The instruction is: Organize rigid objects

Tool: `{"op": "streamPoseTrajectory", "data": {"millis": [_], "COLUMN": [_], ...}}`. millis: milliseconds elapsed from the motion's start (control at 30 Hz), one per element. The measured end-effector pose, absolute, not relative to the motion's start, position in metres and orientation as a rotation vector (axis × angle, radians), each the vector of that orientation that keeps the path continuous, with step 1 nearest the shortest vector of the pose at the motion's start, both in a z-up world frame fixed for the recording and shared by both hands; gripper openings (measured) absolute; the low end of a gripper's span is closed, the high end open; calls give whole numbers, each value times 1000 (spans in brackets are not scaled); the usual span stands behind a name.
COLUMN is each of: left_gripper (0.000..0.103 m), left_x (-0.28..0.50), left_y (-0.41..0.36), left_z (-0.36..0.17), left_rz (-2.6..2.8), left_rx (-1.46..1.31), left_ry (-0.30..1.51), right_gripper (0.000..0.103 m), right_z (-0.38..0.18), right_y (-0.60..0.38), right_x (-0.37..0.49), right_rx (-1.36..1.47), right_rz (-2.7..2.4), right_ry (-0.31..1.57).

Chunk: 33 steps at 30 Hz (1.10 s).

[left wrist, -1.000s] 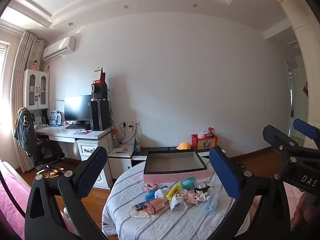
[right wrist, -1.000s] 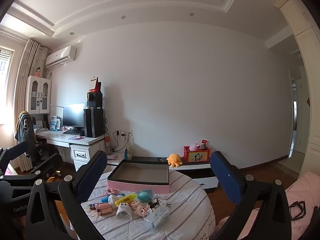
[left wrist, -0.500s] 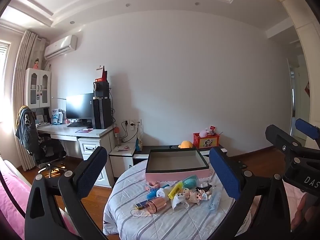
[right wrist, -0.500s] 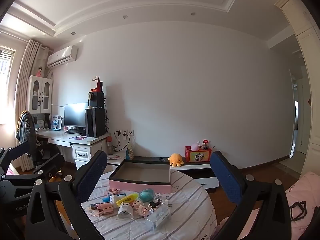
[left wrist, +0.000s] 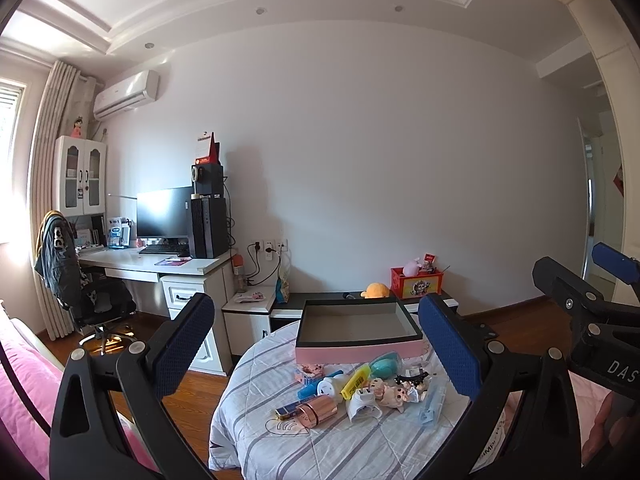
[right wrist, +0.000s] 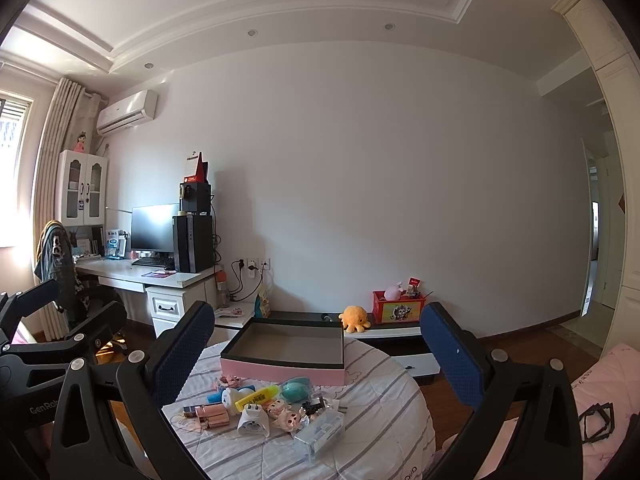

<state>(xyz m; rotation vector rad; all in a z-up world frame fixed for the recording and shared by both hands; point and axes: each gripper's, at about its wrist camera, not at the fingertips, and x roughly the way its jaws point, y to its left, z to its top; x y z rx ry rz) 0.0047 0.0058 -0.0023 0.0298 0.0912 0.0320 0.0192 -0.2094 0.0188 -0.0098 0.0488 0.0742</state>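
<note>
Jaws: both sets spread wide, nothing between the blue pads. Left gripper (left wrist: 316, 344) and right gripper (right wrist: 318, 352) are both held up above and short of the table, clear of every object.

Task items: a loose cluster of small rigid objects lies on the round table (right wrist: 384, 424), which is covered by a white cloth with grey stripes. The cluster sits just in front of an open pink box (left wrist: 358, 334) with a dark rim and grey interior; the box interior appears bare.

In the cluster, left view: rose-gold cylinder (left wrist: 318, 414) lying on its side at the near left; white plug adapter (left wrist: 360, 408) beside it; pink pig figure (left wrist: 390, 392) touching the adapter's right side; yellow highlighter (left wrist: 355, 380) tilted towards the box; teal egg-shaped item (left wrist: 384, 364) just in front of the box wall; clear plastic case (left wrist: 430, 404) at the right edge of the group. A blue item and a small black clip are also there, too small to identify further.

Right view: same group; clear case (right wrist: 320, 434) nearest the camera, adapter (right wrist: 252, 422) left of it.

Surroundings: white desk (left wrist: 160, 266) with monitor (left wrist: 164, 214) and PC tower at left, well apart from the table; orange plush (right wrist: 355, 317) and red toy box (right wrist: 398, 308) on a low cabinet behind the pink box.
</note>
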Motion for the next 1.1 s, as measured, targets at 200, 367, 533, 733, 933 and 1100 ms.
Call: {"op": "streamPoseTrajectory", "data": {"millis": [200,367,533,733,933,1100], "left_gripper": [103,103,103,103,103,103], "left_x": [5,6,5,4,3,3], "left_y": [5,4,4,5,7,6], "left_z": [-3,-4,-4,-3,-3,-4], "left_rz": [29,30,30,33,32,31], "left_rx": [35,37,36,37,36,37], "left_ry": [91,92,92,92,93,94], "right_gripper": [103,103,103,103,103,103], "right_z": [19,19,19,18,17,17], "right_y": [-211,-211,-211,-211,-211,-210], "right_x": [22,22,23,23,24,24], "right_rx": [-10,-10,-9,-11,-10,-12], "right_rz": [75,77,77,80,81,82], "right_ry": [54,54,55,57,62,62]}}
